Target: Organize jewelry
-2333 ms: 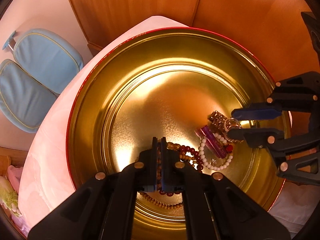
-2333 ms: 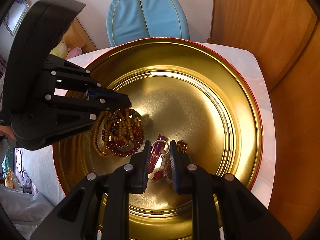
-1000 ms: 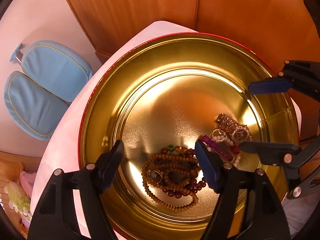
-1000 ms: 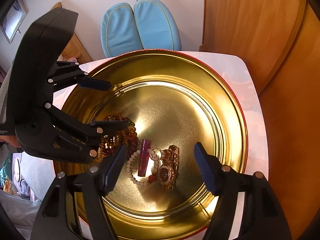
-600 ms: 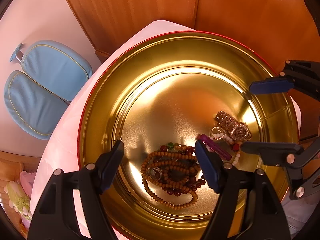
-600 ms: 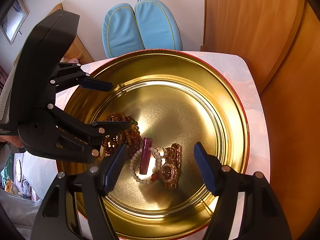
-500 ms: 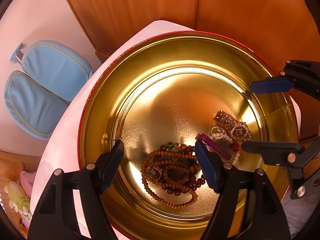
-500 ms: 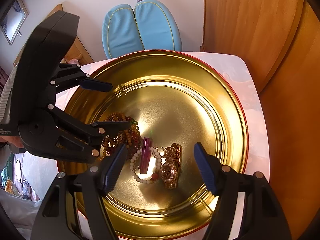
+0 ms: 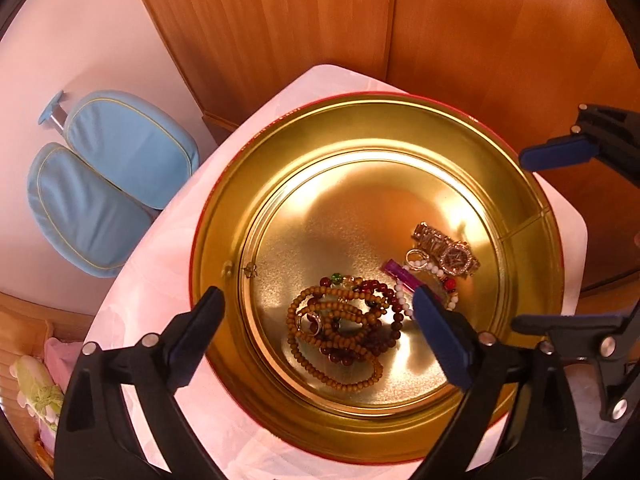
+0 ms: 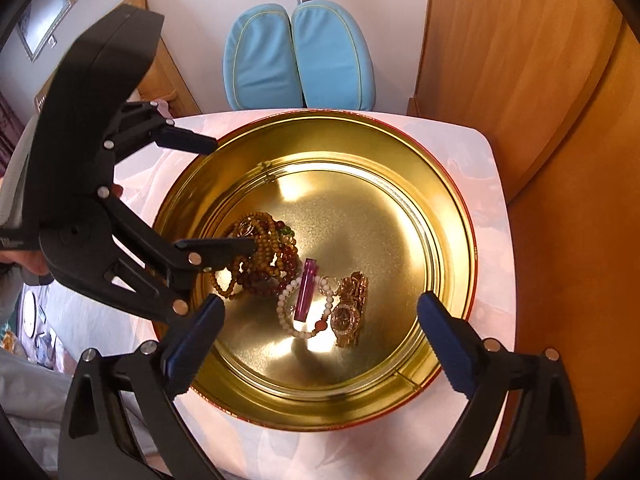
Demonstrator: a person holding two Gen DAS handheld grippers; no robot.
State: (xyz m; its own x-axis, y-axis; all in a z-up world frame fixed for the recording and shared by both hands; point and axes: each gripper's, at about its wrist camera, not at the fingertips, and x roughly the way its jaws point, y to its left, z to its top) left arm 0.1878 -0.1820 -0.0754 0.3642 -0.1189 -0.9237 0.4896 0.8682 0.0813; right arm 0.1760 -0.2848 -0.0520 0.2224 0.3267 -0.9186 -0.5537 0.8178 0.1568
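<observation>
- Jewelry lies loose on the floor of a round gold metal tin (image 9: 532,216): a tangle of brown and dark red wooden bead strands (image 9: 340,328), a small purple tube (image 10: 306,290) inside a white bead bracelet (image 10: 288,320), and a gold wristwatch (image 10: 348,316).
- The left gripper (image 9: 318,334) hangs above the bead strands, jaws opening, nothing between them.
- The right gripper (image 10: 320,340) hangs above the tube and wristwatch, jaws opening, nothing pinched.
- The far half of the tin floor is bare.
- The tin's red rim nearly reaches the edges of the white bench (image 10: 486,184).
- A wooden cabinet (image 10: 500,40) stands close behind; a blue padded chair (image 10: 300,60) stands beside it.
</observation>
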